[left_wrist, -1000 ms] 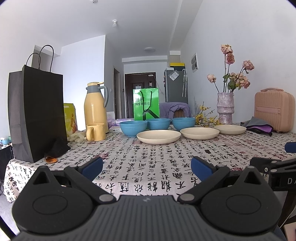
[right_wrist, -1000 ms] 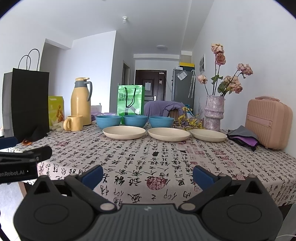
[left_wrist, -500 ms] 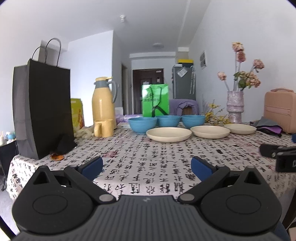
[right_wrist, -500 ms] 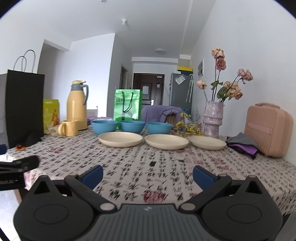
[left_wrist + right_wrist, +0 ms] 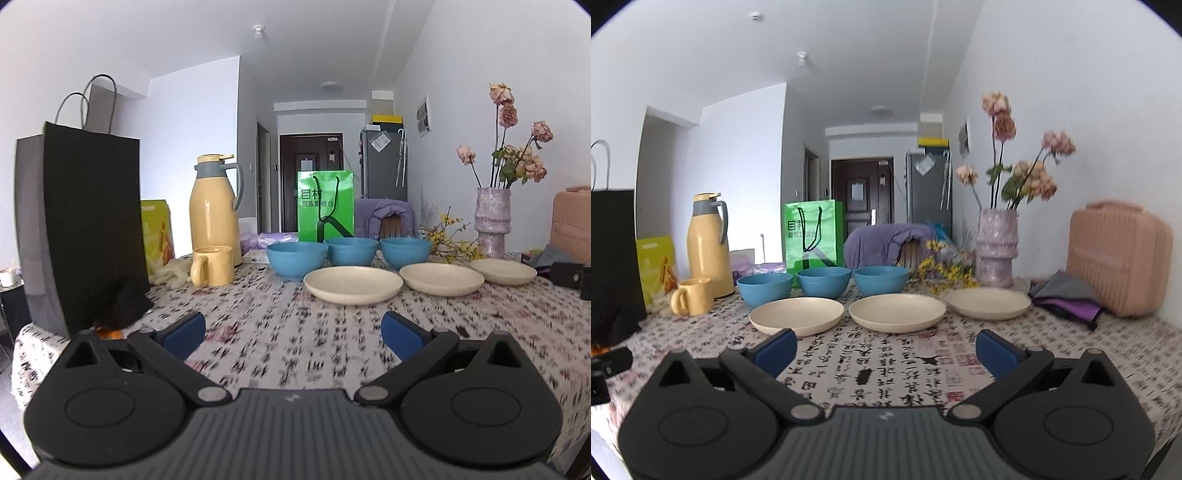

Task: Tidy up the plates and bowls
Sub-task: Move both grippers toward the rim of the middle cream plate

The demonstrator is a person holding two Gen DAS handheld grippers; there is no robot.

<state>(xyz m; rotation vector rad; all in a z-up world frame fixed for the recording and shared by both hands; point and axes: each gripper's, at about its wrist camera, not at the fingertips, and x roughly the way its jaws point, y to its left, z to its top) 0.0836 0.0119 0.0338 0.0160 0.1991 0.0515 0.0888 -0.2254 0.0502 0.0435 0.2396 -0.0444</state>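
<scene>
A: What has moved since the earlier frames?
B: Both tools have come forward over the counter (image 5: 1052, 332); the dishes now loom larger in each view, and the nearest cloth print in the left wrist view is blurred.

A: Where do the dishes sit?
B: Three cream plates stand in a row at mid-counter: left plate (image 5: 796, 315), middle plate (image 5: 897, 312), right plate (image 5: 988, 302). They lie apart, none stacked. Just behind them runs a row of three blue bowls: left bowl (image 5: 764, 289), middle bowl (image 5: 823, 281), right bowl (image 5: 881, 280), set close side by side.

A: State of the tools?
B: The left tool (image 5: 293, 334) and the right tool (image 5: 885, 347) both have their blue-tipped fingers spread wide, holding nothing, above the near part of the cloth.

A: What does one view show that the other does not?
B: The right wrist view shows the whole pink case (image 5: 1119, 258) and the folded grey and purple cloth (image 5: 1067, 299); the left wrist view cuts the case at its edge. The left wrist view shows the full black paper bag (image 5: 79, 225). Both show the yellow flask (image 5: 214, 214), yellow mug (image 5: 212, 271), green bag (image 5: 325, 205) and vase of flowers (image 5: 995, 247).
</scene>
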